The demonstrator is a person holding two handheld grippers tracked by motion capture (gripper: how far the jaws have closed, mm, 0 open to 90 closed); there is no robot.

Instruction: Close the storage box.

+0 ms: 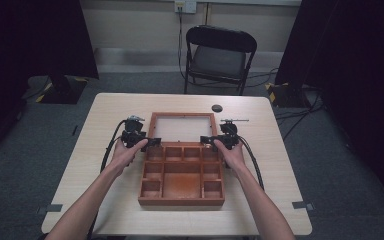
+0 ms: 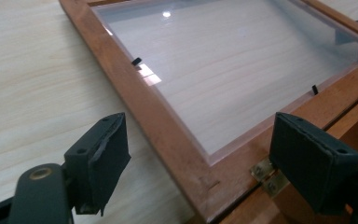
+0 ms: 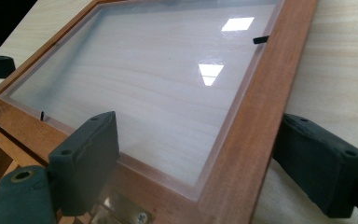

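Both grippers straddle the box lid's hinge corners.
Left gripper (image 1: 152, 142) and right gripper (image 1: 204, 140) jaws gape around the glazed lid (image 1: 182, 128), unclamped; a black disc (image 1: 217, 108) and a folding chair (image 1: 220, 57) sit beyond.

Black folding chair (image 1: 220, 55) beyond table (image 1: 105, 145); grey carpet (image 1: 25, 165); dark curtains (image 1: 35, 40).

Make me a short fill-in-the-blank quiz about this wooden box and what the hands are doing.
The wooden box lies with its lid folded ____ on the table.
The lid's pane is ____.
Behind the table stands a black folding ____.
Each hand-held gripper straddles a ____ of the lid's frame.

Missing: open; transparent; chair; corner
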